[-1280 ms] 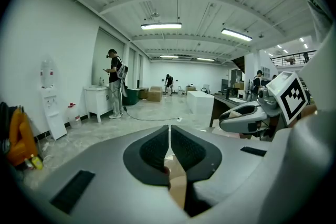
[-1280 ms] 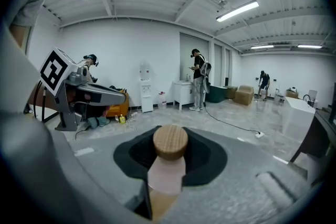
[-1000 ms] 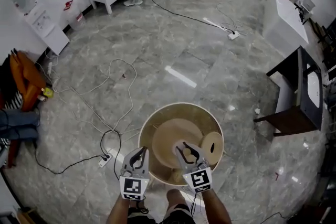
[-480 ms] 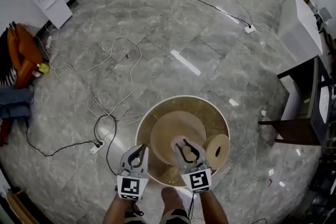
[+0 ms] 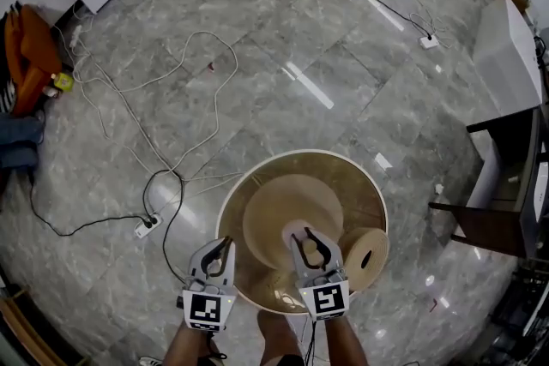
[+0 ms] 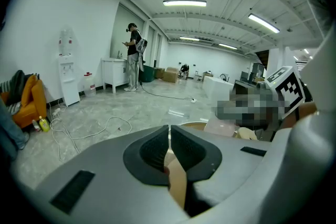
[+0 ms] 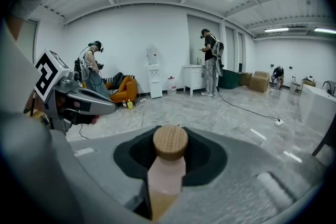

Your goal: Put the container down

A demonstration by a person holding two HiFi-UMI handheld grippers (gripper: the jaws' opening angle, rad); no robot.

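A big round tan container (image 5: 254, 171) hangs over the grey marble floor, just in front of the person's feet. Inside it lie a domed wooden disc (image 5: 276, 210) and a cardboard-coloured roll (image 5: 366, 256). My left gripper (image 5: 223, 244) is shut on the container's thin near rim (image 6: 178, 189), which shows as a tan edge between the pads. My right gripper (image 5: 307, 239) is shut on a pale pink post (image 7: 167, 178) with a round wooden cap (image 7: 170, 141) standing inside the container. Whether the container touches the floor I cannot tell.
Loose white and black cables (image 5: 176, 77) and a power strip (image 5: 144, 227) lie on the floor to the left. A dark table (image 5: 506, 223) and a white cabinet (image 5: 508, 56) stand at the right. An orange bag (image 5: 26, 47) sits far left. People stand far off (image 6: 134, 55).
Both grippers and the container have sunk together toward the floor, and the container looks larger now. Neither grip has changed.
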